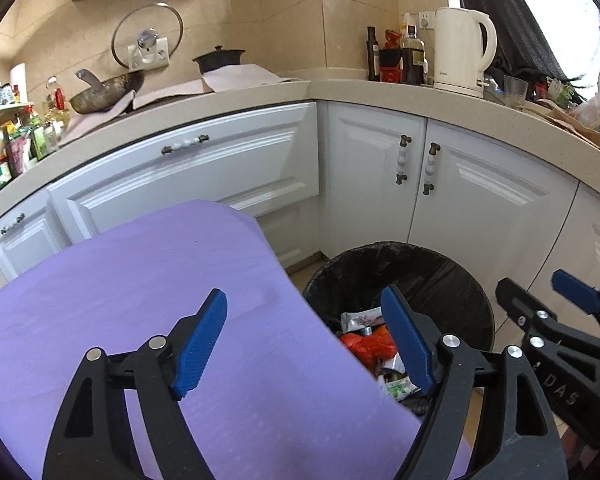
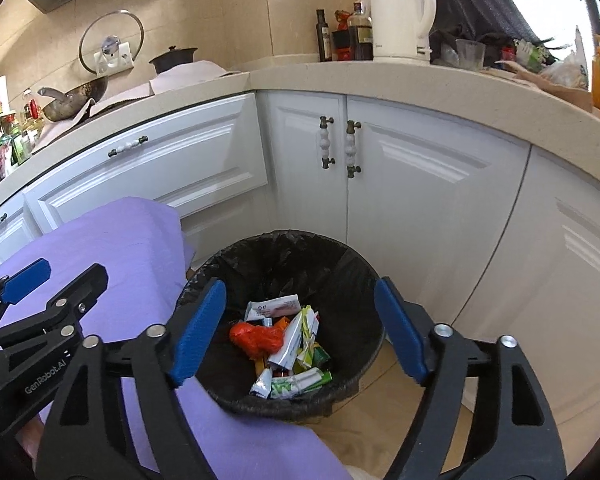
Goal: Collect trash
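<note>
Since both hand-held grippers, left (image 1: 304, 344) and right (image 2: 300, 332), hang spread and empty, trash (image 2: 288, 350) sits in the lined bin (image 2: 364, 280): light, crinkly, slippery wrappers; pinch a bunched fold.

In the right wrist view the left claw (image 2: 48, 276), at about 9 o'clock, carries "GenRobot.AI" in pale letters along its black arm. In the left wrist view the right claw (image 1: 540, 288), near 4 o'clock, shows the letters "DAS" on its black body. The white kettle (image 1: 462, 50) bears a small grey brand mark, too small to read.
</note>
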A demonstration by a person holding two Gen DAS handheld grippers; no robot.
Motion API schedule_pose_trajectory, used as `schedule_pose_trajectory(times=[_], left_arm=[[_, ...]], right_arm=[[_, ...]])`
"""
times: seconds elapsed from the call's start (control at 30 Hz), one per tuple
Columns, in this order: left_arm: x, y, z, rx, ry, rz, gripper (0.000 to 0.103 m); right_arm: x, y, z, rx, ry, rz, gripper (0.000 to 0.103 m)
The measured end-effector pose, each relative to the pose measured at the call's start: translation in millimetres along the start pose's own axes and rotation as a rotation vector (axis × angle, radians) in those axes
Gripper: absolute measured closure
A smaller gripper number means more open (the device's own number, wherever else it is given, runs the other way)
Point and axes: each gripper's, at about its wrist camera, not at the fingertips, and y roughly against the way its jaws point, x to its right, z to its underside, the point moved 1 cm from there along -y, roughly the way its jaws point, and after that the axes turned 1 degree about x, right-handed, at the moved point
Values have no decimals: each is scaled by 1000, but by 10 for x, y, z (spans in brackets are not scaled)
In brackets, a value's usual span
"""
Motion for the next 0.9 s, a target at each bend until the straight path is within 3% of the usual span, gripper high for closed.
schedule_pose_trajectory(times=[0.53, 0.9], left_arm=[[-329, 626, 198, 20, 52, -13, 21], [-379, 783, 233, 36, 58, -5, 20]], right_arm=[[-68, 581, 118, 45, 15, 21, 20], [-77, 748, 139, 69, 25, 29, 20]])
